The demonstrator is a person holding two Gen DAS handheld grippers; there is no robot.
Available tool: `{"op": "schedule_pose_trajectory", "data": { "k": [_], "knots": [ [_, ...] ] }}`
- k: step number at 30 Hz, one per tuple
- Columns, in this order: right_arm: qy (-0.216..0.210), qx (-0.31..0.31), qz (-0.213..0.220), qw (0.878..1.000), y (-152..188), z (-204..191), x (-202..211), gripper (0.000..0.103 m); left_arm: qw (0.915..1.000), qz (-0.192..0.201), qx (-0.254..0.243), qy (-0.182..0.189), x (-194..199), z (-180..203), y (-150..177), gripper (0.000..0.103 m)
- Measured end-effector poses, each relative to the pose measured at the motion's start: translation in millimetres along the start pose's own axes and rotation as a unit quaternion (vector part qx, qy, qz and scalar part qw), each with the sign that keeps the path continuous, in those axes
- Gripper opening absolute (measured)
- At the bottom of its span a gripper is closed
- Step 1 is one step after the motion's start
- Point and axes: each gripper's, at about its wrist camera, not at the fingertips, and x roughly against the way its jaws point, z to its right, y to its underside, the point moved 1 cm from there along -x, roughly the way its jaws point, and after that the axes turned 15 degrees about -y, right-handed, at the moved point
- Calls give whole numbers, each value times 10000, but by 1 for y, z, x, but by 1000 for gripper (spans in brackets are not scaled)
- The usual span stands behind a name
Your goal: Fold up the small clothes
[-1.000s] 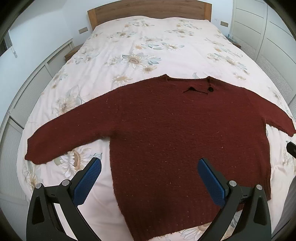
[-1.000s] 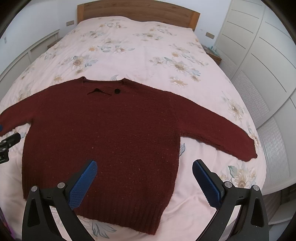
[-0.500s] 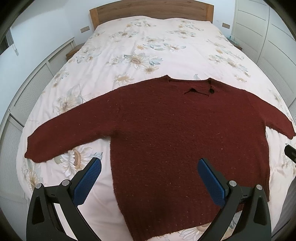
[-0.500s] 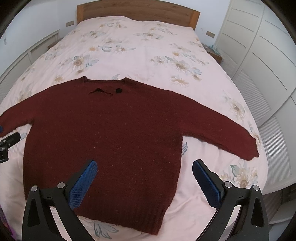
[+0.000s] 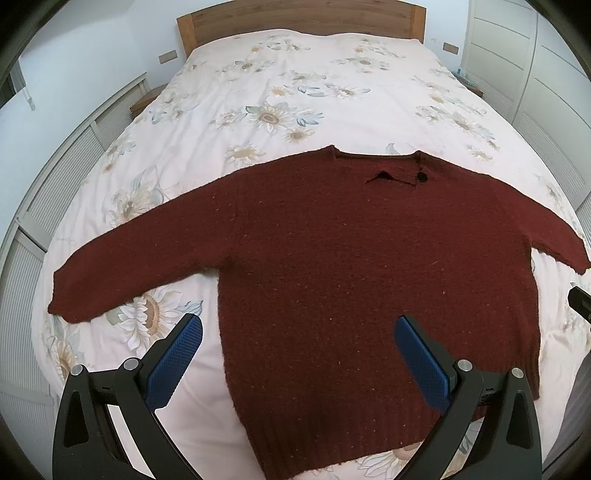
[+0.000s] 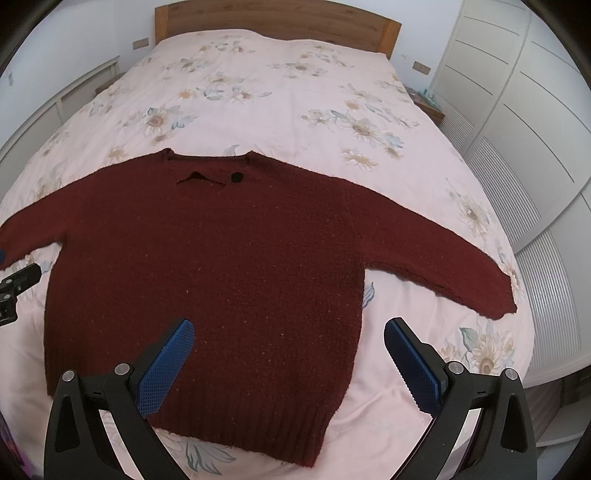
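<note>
We hover both grippers, left (image 5: 298, 334) and right (image 6: 289, 338), fingers wide and empty, above the flat-spread maroon knitted sweater (image 5: 351, 266) near the floral bedspread's (image 5: 295, 74) foot edge, ready to fold.

bed (image 5: 314, 74): floral cover | wooden headboard (image 6: 277, 18) | white wardrobe (image 6: 517, 110)

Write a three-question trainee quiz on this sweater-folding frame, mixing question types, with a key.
1. True or false: the sweater lies spread flat with both sleeves out.
2. The left gripper is: A) open, B) shut on a sleeve, C) shut on the hem.
3. Fill in: the sweater lies on a floral ____.

Key: 1 true; 2 A; 3 bedspread. The right gripper is open too.
</note>
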Motion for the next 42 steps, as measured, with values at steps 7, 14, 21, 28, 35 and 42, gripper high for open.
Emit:
{"op": "schedule_pose_trajectory", "data": {
  "k": [7,14,21,28,35,42],
  "knots": [
    [-20,6,-25,10000,-1,0,-4,103,10000,-18,25,25,-2,-1,2,102],
    [-17,-62,158,9999,-6,17,-10,103,10000,-50,-14,44,-7,0,-1,102],
    [183,-586,365,9974,-17,106,-18,103,9995,-133,34,283,-24,-2,-18,102],
    [628,-1860,307,9801,-13,253,-44,103,9995,-229,49,197,-47,-3,-43,102],
    [800,-3194,68,9442,17,374,-76,103,9991,-417,-58,-48,-76,-1,-52,102],
    [729,-4137,8,9075,46,436,-100,103,9982,-599,32,-79,-93,0,-53,102]
  ]
}}
